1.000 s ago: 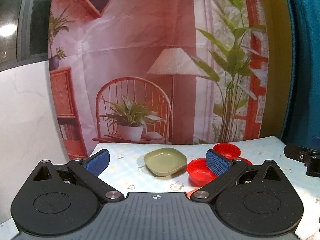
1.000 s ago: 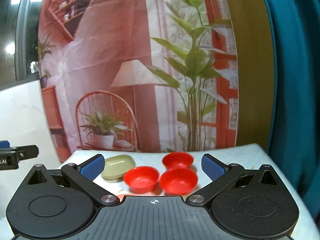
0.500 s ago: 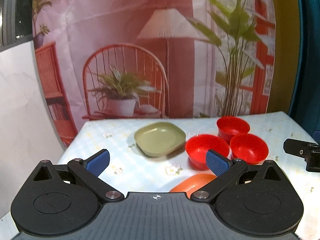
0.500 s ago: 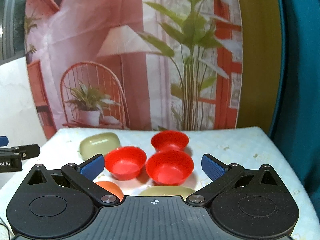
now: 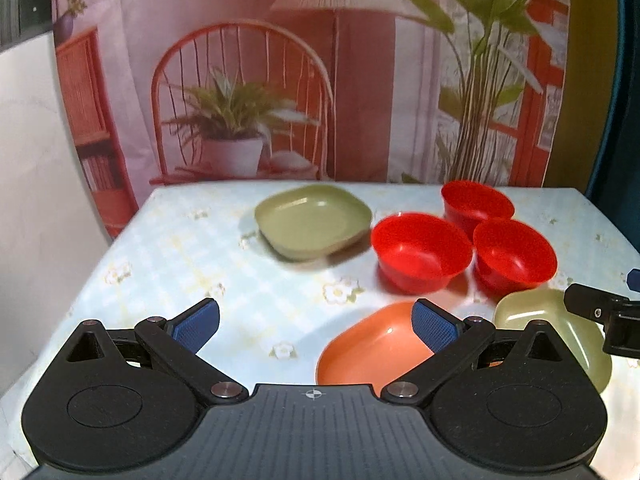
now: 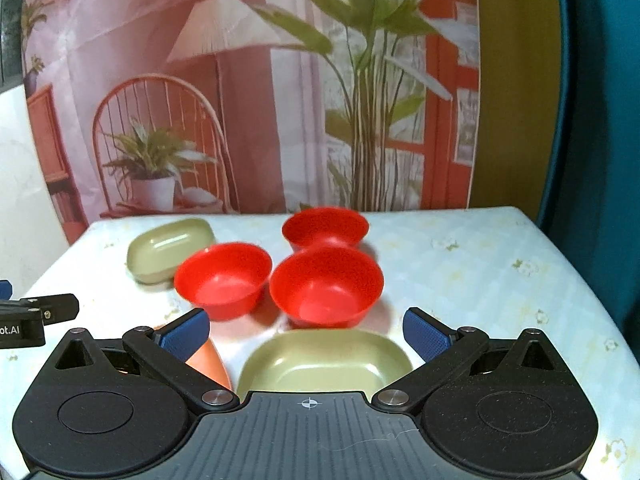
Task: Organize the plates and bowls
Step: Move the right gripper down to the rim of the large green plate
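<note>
Approach stage, nothing yet held. Left wrist view: your left gripper (image 5: pixel 316 322) hangs above the table (image 5: pixel 168 264) with its jaws spread wide and empty; the orange plate (image 5: pixel 368 352) lies just under the right-hand finger, partly hidden by it. Beyond it sit a green plate (image 5: pixel 312 220) toward the far edge and three red bowls (image 5: pixel 420 252), (image 5: pixel 514 256), (image 5: pixel 476 200) bunched close together, and a second green plate (image 5: pixel 540 316) lies at the right beside the other tool. Right wrist view: your right gripper (image 6: pixel 306 334) is likewise fully open and empty, with the near green plate (image 6: pixel 324 356) centred between its fingers and partly tucked under the gripper body; the orange plate (image 6: pixel 212 364) shows only as a sliver by the left-hand finger. The bowls (image 6: pixel 224 276), (image 6: pixel 326 284), (image 6: pixel 324 226) stand just beyond, the far green plate (image 6: pixel 168 248) behind them at the left. To do this step well, probably a pick of the near green plate, lower until one finger passes inside the rim and one outside, then close on the wall rather than the flat base. Keep clear of the nearest bowl, which may slide if nudged, and keep the left tool out of the right's path.
</note>
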Demonstrator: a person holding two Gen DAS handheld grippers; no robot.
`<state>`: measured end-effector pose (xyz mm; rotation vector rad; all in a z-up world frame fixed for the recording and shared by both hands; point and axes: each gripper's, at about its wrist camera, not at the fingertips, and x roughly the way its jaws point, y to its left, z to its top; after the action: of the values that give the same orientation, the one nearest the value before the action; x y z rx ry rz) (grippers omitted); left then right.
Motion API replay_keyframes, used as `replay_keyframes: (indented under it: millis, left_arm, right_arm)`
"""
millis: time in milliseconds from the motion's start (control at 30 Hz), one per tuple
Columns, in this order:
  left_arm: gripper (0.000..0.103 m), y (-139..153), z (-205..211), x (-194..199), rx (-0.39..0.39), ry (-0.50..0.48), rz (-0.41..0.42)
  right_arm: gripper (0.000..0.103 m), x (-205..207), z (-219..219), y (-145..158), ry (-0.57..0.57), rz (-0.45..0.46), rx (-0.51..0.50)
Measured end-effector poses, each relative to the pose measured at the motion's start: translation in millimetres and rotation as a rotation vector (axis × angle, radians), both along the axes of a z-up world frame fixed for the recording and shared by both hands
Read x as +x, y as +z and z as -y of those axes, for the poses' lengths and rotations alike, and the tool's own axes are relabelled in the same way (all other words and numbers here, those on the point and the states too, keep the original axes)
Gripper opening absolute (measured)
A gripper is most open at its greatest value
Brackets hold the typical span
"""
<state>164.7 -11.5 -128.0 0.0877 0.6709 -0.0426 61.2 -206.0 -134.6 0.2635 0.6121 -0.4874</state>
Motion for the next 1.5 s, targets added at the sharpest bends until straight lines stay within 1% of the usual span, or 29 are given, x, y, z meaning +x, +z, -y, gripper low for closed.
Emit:
replay_keyframes:
  millis: [100,233,367,433,500,567,633,700,767,833,900,1100,1133,1200,1233,1267,1500]
  left_arm:
    - [0.103,-8.3,-5.4,3.2,-0.004,0.025,-0.028]
    - [0.103,-15.7,-10.3,3.0,-0.010,0.029,-0.058]
    - [0.102,-24.2,-15.1,5.2,-0.027,0.020,-0.101]
    - [0.100,-28.1,-18.4,6.5,-0.050,0.017,-0.124]
    - [0.099,-32.2,-23.4,7.8,-0.096,0.019,-0.148]
    - [0.095,-37.9,-25.4,8.6,-0.129,0.016,-0.174]
    - [0.089,-42.7,-24.6,10.3,-0.135,0.011,-0.196]
    - [0.085,-47.6,-24.0,12.1,-0.142,-0.001,-0.217]
    - [0.078,-51.4,-22.8,13.1,-0.154,-0.015,-0.235]
    - [0.073,-55.6,-21.5,14.6,-0.159,-0.026,-0.256]
    - [0.071,-60.0,-19.9,15.5,-0.165,-0.032,-0.277]
    - [0.061,-73.3,-26.0,22.1,-0.216,-0.027,-0.332]
    - [0.054,-75.9,-28.1,23.6,-0.235,-0.026,-0.343]
    - [0.050,-77.1,-29.8,25.4,-0.251,-0.023,-0.340]
    - [0.045,-77.5,-29.7,26.9,-0.255,-0.025,-0.342]
    - [0.043,-77.4,-29.5,27.2,-0.256,-0.023,-0.344]
    - [0.043,-77.4,-26.5,29.3,-0.255,-0.010,-0.341]
  right_arm:
    - [0.103,2.5,-2.4,-8.2,-0.004,-0.023,0.014]
    - [0.103,4.7,-7.1,-19.2,0.004,-0.048,0.038]
    - [0.103,7.7,-12.2,-28.5,0.035,-0.067,0.054]
    - [0.103,10.7,-14.3,-31.2,0.054,-0.075,0.060]
    - [0.102,14.7,-15.5,-32.8,0.073,-0.079,0.062]
    - [0.102,18.9,-18.7,-33.9,0.095,-0.082,0.058]
    - [0.101,21.4,-21.6,-34.8,0.119,-0.087,0.055]
    - [0.098,23.2,-23.2,-36.4,0.136,-0.093,0.058]
    - [0.095,24.9,-23.8,-38.6,0.150,-0.100,0.071]
    - [0.092,26.4,-23.5,-40.0,0.158,-0.104,0.083]
    - [0.088,26.7,-23.5,-41.1,0.166,-0.105,0.089]
    - [0.083,29.0,-22.8,-42.3,0.183,-0.103,0.097]
    - [0.083,30.0,-22.5,-43.0,0.186,-0.105,0.099]
    - [0.080,33.0,-21.5,-44.8,0.191,-0.113,0.106]
    - [0.079,34.2,-20.9,-45.1,0.193,-0.115,0.109]
    - [0.078,34.8,-20.6,-44.9,0.193,-0.114,0.109]
    - [0.078,30.1,-14.0,-43.8,0.177,-0.104,0.107]
